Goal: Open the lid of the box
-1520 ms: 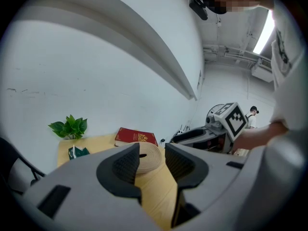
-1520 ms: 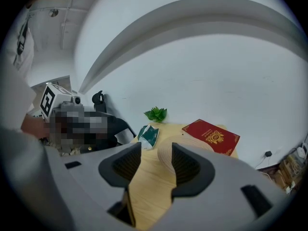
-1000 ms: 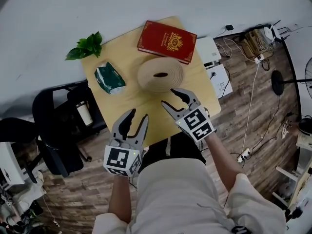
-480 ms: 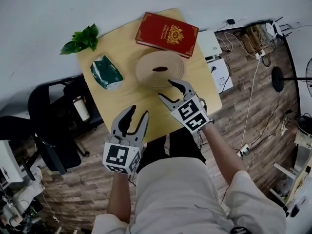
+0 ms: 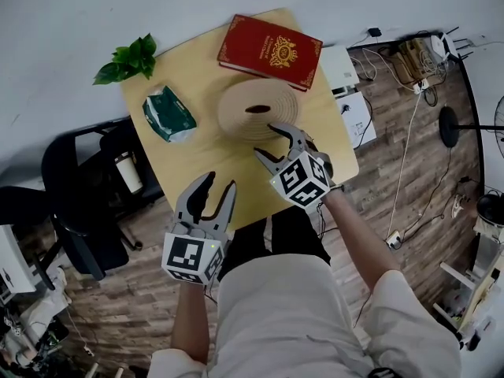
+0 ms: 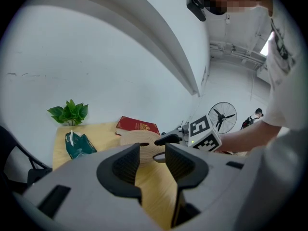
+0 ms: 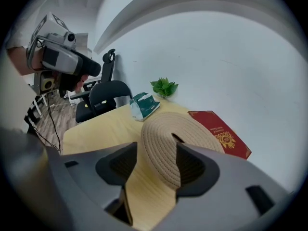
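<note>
Pale yellow wooden square table (image 5: 228, 165) fills mid-view, wood-plank floor around it. Black office chair (image 5: 87, 246) off its left edge. Red book-shaped rectangular case with gold crest (image 5: 270, 50) lies flat at the far right corner. Just in front of it, near the table's middle: the round, low, straw-coloured woven box (image 5: 257, 109), ridged lid still on, dark slot on top. Right gripper (image 5: 265, 138) now sits at the box's near rim. A second ago it hung farther back over bare table, so it has pushed forward and slightly left. Its jaws are opening and stand wide. The right gripper view has the woven box straight ahead in the gap, pads not pressing it. Far fingertip overlaps the rim in the head view; contact or not, cannot tell. Left gripper (image 5: 220, 181) hangs at the near table edge, well apart from the box, hardly shifted since earlier. Its jaws are moderately parted with only bare tabletop seen between them. Dark green soft tissue pack (image 5: 167, 114) lies left of the box, unmoved. Small green leafy plant (image 5: 126, 60) sits at the far left corner.
</note>
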